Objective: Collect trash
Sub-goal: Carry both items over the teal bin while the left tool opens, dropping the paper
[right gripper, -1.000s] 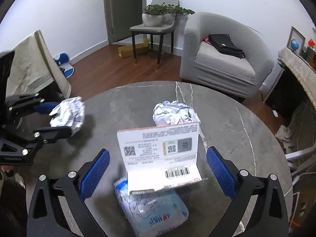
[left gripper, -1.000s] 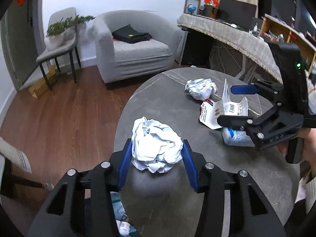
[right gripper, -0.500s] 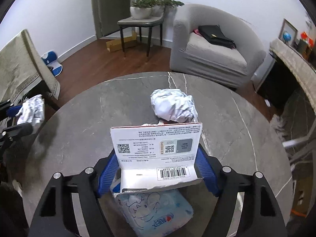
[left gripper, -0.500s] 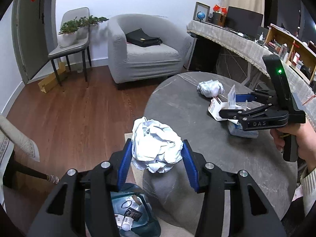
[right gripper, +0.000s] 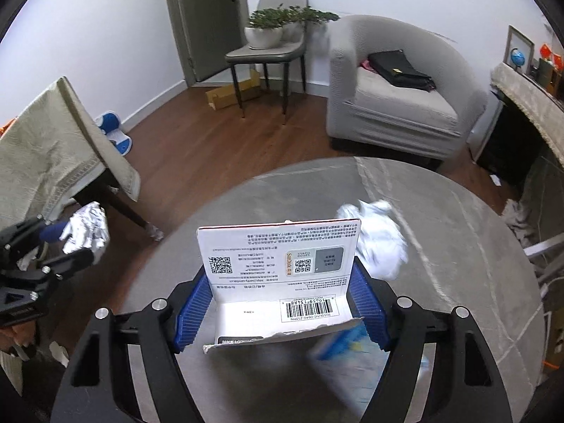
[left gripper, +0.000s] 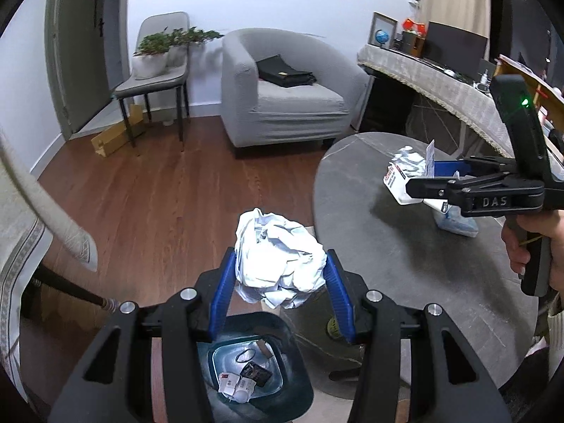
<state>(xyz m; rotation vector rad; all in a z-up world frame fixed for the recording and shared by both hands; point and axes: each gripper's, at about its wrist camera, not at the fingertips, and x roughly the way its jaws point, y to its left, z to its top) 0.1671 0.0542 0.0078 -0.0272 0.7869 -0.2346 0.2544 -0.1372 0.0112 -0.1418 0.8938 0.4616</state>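
A round grey table (right gripper: 458, 246) carries a second paper ball (right gripper: 380, 239) near its far edge. Off its left edge, above the bin (left gripper: 292, 363), the left gripper (left gripper: 280, 278) pinches a crumpled paper ball (left gripper: 280, 264). The right gripper (right gripper: 282, 303) clamps a torn white box (right gripper: 282, 275) over the table.

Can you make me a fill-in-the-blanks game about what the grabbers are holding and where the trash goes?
1. The left gripper squeezes a ball of crumpled ____.
2. Below that ball, on the floor, stands a dark ____ with trash inside.
3. The right gripper has its jaws closed on a white ____ with a barcode.
4. Another paper ball lies on the round ____.

Answers: paper; bin; box; table
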